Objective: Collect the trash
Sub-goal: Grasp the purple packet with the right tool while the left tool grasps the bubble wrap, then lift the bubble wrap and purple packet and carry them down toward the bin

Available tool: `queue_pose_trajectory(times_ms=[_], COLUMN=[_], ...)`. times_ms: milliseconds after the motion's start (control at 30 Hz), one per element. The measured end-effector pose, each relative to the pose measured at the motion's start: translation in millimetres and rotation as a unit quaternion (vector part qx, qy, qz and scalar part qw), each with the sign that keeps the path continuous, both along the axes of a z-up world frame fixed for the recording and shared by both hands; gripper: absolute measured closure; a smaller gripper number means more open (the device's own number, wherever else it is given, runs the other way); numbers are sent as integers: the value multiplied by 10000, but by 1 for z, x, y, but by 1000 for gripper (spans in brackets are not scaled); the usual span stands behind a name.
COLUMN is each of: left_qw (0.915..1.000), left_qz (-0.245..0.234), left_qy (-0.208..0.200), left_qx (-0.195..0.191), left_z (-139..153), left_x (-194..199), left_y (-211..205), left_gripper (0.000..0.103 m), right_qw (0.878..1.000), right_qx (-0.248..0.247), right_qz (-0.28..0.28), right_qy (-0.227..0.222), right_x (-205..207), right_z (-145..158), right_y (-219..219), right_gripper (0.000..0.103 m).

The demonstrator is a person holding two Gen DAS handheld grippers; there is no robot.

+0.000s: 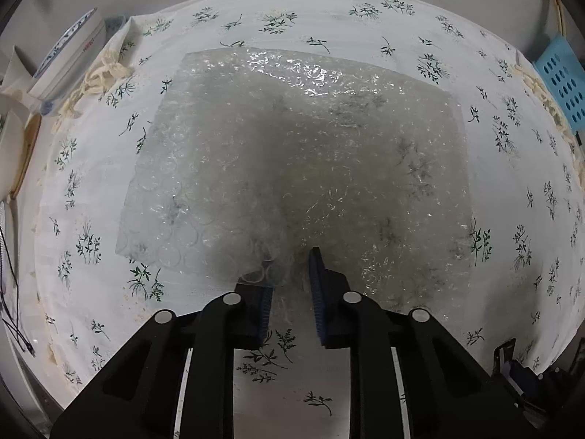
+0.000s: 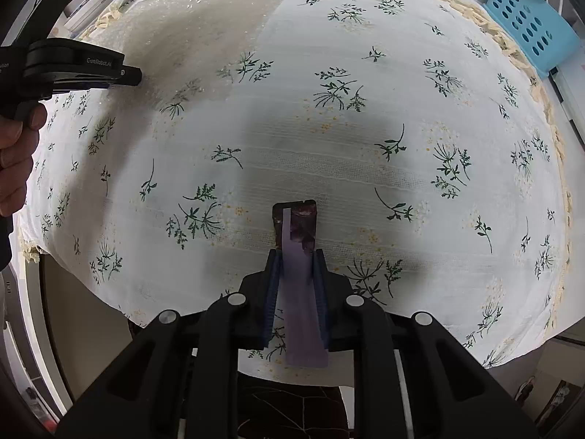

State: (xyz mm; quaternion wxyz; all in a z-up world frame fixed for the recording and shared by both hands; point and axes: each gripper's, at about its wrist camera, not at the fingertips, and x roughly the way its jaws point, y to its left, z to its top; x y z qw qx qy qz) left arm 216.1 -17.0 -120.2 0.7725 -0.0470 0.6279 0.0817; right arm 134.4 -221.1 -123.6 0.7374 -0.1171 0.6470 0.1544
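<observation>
A large sheet of clear bubble wrap [image 1: 292, 146] lies flat on the flowered tablecloth [image 1: 329, 11]. My left gripper [image 1: 289, 265] points down at the sheet's near edge, and the plastic is bunched up and pinched between its blue pads. In the right wrist view the same left gripper [image 2: 135, 76] bites the bubble wrap [image 2: 204, 25] at the far left, with a person's hand [image 2: 18, 153] behind it. My right gripper [image 2: 297, 256] is shut on a purple wrapper [image 2: 296, 226], whose dark printed end sticks out past the fingertips just above the cloth.
A blue perforated basket [image 1: 563, 84] [image 2: 530, 22] stands off the table's far right corner. Stacked books and boxes [image 1: 69, 55] sit beyond the left edge. The table's near edge [image 2: 256, 369] drops off below my right gripper, with dark floor beneath.
</observation>
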Motion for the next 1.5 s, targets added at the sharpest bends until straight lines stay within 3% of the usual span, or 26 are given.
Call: queue_pose_trajectory(times_ms=[133, 733, 1233, 1500], left_qw=[9997, 9932, 9879, 9884], left_qz=[51, 149, 53, -9], left_qy=[-165, -808, -968, -940], left_qx=[-177, -830, -1210, -1193], left_z=[8, 46, 63, 62], left_x=[-10, -75, -147, -187], left_y=[1, 36, 35, 37], left_gripper=[95, 97, 97, 97], right_qw=[10000, 9990, 9969, 9952], right_qx=[17, 265, 454, 572], right_qz=[-34, -132, -131, -109], right_qy=[-37, -327, -634, -786], right_x=[1, -1, -35, -59], right_z=[4, 37, 61, 78], right_y=[-1, 5, 24, 35], right_gripper=[88, 88, 88, 88])
